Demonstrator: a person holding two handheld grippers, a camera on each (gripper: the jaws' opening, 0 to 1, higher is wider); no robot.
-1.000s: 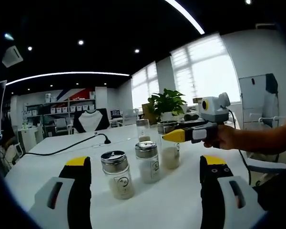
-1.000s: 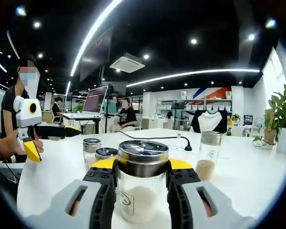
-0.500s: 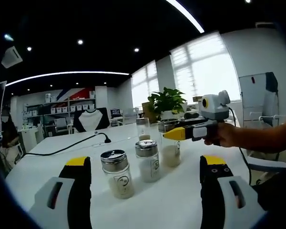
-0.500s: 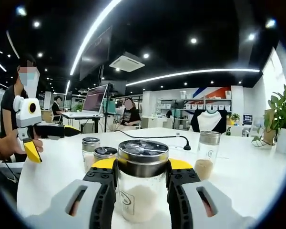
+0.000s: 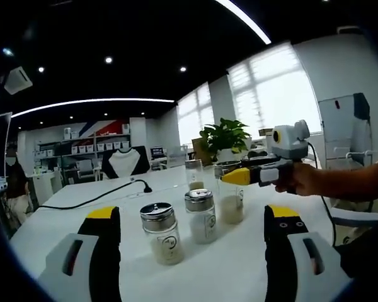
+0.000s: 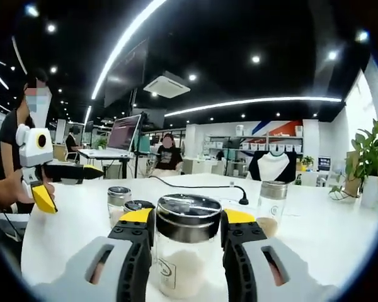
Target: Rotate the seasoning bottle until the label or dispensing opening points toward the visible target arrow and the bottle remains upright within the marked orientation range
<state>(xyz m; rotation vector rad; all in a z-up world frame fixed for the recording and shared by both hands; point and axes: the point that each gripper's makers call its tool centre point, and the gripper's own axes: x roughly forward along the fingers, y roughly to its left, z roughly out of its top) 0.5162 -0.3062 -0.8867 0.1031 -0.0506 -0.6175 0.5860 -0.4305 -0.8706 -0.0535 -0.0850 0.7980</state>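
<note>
Fingers of the right gripper (image 6: 186, 234) are clamped on a seasoning bottle (image 6: 184, 251), one yellow-tipped finger pressing each side just under its metal shaker lid; the bottle stands upright on the white desk (image 6: 315, 233) and holds white grains. In the right gripper view three more glass shakers stand beyond it: two with metal lids (image 6: 118, 202) just left of the held bottle, and a taller one (image 6: 272, 206) farther off to the right. A black cable (image 6: 201, 185) runs across the far part of the desk.

In the left gripper view, the left gripper (image 5: 190, 251) has its fingers wide apart with nothing between them, low over the near edge of the desk. Ahead of it two lidded shakers (image 5: 162, 231) stand close together, and right of them the right gripper reaches in from the right, held by a hand (image 5: 297, 178), closed on the seasoning bottle. A potted plant (image 5: 225, 137) sits at the far end of the desk near the bright windows (image 5: 277, 88).
</note>
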